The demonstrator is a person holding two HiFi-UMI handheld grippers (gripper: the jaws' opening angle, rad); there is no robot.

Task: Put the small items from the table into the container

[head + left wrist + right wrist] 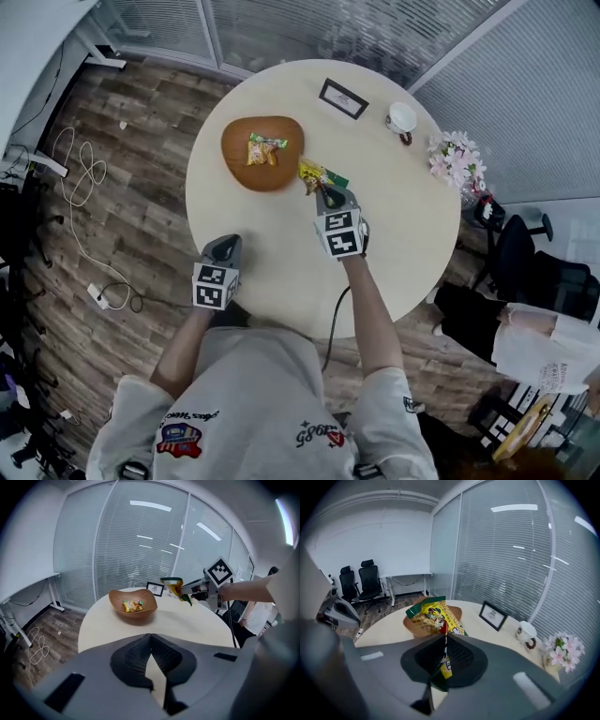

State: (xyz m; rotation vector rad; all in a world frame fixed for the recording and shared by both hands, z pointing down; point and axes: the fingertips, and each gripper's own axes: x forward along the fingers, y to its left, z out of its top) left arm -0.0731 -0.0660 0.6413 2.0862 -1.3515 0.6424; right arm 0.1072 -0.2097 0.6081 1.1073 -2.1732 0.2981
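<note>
A brown wooden bowl [263, 154] stands on the round cream table [281, 244], far left of centre, with one yellow snack packet [265, 150] inside. My right gripper [322, 190] is shut on a yellow and green snack packet [313, 174], lifted above the table just right of the bowl. In the right gripper view that packet [434, 616] sticks up from between the closed jaws with the bowl [418, 626] behind it. My left gripper [225, 246] hangs at the near left table edge, shut and empty; its view shows the bowl [133, 606] and the held packet [175, 588].
At the far side of the table stand a small framed card [343, 98], a white mug [402, 117] and pink flowers [457, 159]. Glass partitions with blinds lie beyond. Cables lie on the wooden floor at left [80, 178]. Office chairs [360, 586] show in the right gripper view.
</note>
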